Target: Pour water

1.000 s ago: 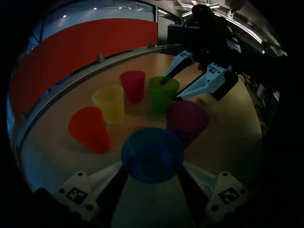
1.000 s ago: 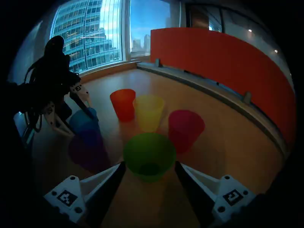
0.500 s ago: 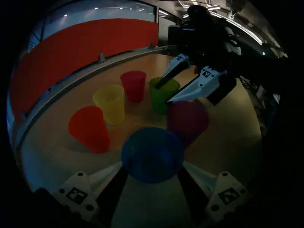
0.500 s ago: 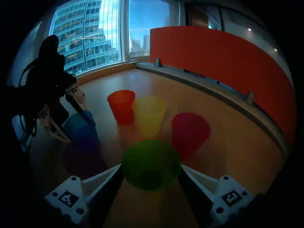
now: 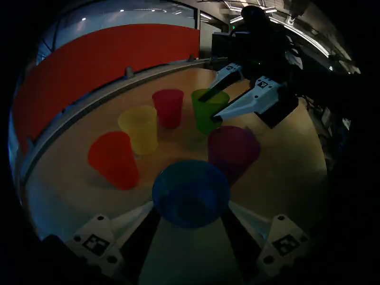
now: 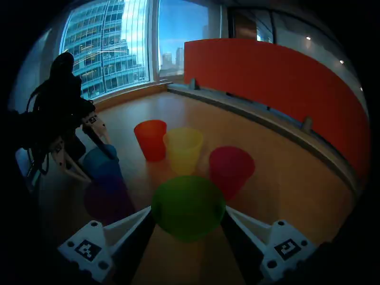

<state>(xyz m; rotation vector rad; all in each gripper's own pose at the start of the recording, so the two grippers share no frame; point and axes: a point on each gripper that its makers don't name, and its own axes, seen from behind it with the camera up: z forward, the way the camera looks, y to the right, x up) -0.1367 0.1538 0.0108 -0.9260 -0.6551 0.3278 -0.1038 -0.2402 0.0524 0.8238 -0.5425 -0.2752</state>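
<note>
**Left gripper view.** At the bottom centre, the left gripper (image 5: 191, 210) is clenched on the blue cup (image 5: 191, 192), with one finger pressed against each side of its wall. The cup is upright with its mouth open to the camera. Whether it contains water cannot be told, as the interior is too dark. Across the table (image 5: 285, 175), the right gripper (image 5: 207, 108) grasps the green cup (image 5: 206, 121), which is also upright. Whether its base rests on the table cannot be told. The purple cup (image 5: 232, 149) stands between the two held cups. The orange cup (image 5: 114, 159), yellow cup (image 5: 140, 128) and pink cup (image 5: 168, 107) stand in an arc to the left, all apart from both grippers.

**Right gripper view.** At the bottom centre, the right gripper (image 6: 188, 217) holds the green cup (image 6: 188, 204) between both fingers. No water level can be made out inside. At far left, the left gripper (image 6: 95, 159) holds the blue cup (image 6: 102, 164) just behind the purple cup (image 6: 107, 199).

**Task status.** Judged complete: both cups are grasped. Judged outstanding: bringing one rim over the other cup, tilting, and pouring. Neither cup is tilted and no water stream is visible.
</note>
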